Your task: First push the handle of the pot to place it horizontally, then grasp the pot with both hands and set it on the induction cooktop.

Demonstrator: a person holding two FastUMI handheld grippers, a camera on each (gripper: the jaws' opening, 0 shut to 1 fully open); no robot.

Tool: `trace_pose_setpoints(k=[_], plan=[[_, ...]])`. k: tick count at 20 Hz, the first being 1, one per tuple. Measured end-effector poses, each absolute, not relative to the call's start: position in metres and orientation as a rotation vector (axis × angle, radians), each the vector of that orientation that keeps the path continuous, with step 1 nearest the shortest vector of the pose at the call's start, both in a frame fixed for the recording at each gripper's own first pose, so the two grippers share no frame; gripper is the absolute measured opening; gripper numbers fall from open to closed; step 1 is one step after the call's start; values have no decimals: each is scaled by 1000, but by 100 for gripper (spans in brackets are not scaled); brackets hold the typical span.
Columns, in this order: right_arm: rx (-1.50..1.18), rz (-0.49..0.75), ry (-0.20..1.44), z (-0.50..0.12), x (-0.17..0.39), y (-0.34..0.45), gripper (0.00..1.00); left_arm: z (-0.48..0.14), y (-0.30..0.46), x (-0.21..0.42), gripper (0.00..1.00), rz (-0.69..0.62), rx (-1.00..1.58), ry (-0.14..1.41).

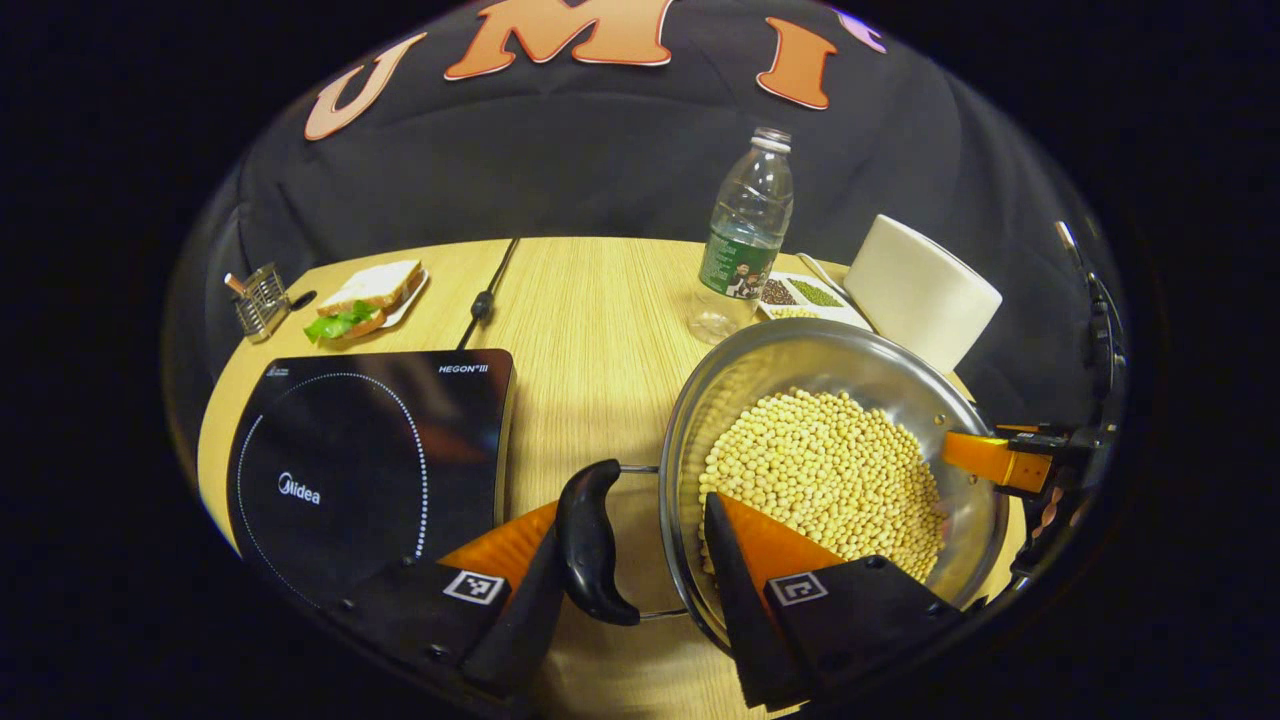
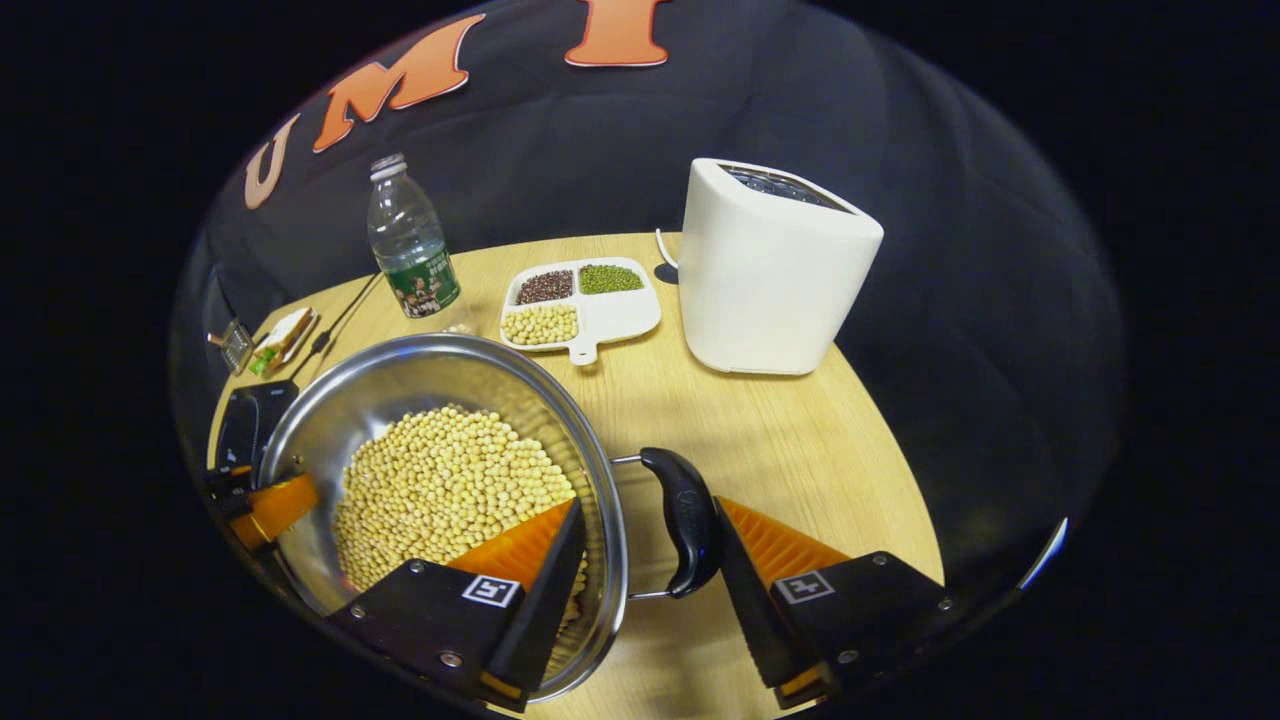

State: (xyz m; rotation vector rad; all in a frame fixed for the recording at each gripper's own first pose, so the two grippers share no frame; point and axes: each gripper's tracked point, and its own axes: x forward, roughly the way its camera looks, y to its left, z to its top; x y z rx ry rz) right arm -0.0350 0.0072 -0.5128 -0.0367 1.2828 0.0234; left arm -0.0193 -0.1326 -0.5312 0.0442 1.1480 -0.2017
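Pot (image 1: 830, 470) w/ beans sits on tabletop (image 1: 590, 330), just right of cooktop (image 1: 370, 470). Left claw (image 1: 630, 560) and right claw (image 2: 645, 560) both wide, straddling rim + handle, not clamped. Risk: uneven grip tilts pot, beans spill.

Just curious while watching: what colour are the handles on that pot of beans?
Black, on a shiny silver pot; the handle shows best in the right gripper view.

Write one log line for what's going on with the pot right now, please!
pot: on table, full of beans | left gripper: open, straddling its handle and rim | right gripper: same, other side | cooktop: bare
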Motion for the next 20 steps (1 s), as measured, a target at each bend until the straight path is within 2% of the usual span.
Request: trace_pose_setpoints(k=[2, 3, 5, 6, 11, 14, 15, 16, 17, 20], plan=[[-54, 30, 1279, -512, -35, 5, 72, -535, -129, -16, 82, -185, 68, 1130], [-50, 28, 1281, -510, -37, 5, 71, -536, -129, -14, 77, -170, 78, 1115], [-67, 31, 1280, -508, -41, 3, 66, -538, -128, -8, 75, -154, 109, 1088], [-77, 32, 1279, -507, -43, 3, 69, -537, -128, -8, 75, -154, 119, 1077], [-88, -8, 1261, -494, -54, -1, 65, -531, -132, -11, 69, -163, 165, 1012], [-100, -20, 1221, -476, -53, -3, 65, -520, -134, -9, 71, -179, 167, 986], [-89, -18, 1213, -470, -53, -2, 64, -514, -132, -8, 67, -179, 165, 978], [-77, -16, 1205, -465, -54, -1, 60, -508, -130, -6, 68, -179, 169, 967], [-66, -15, 1199, -461, -54, 1, 64, -503, -128, -5, 71, -178, 174, 958], [-30, -9, 1175, -445, -54, 8, 61, -491, -118, -5, 67, -170, 160, 953]])
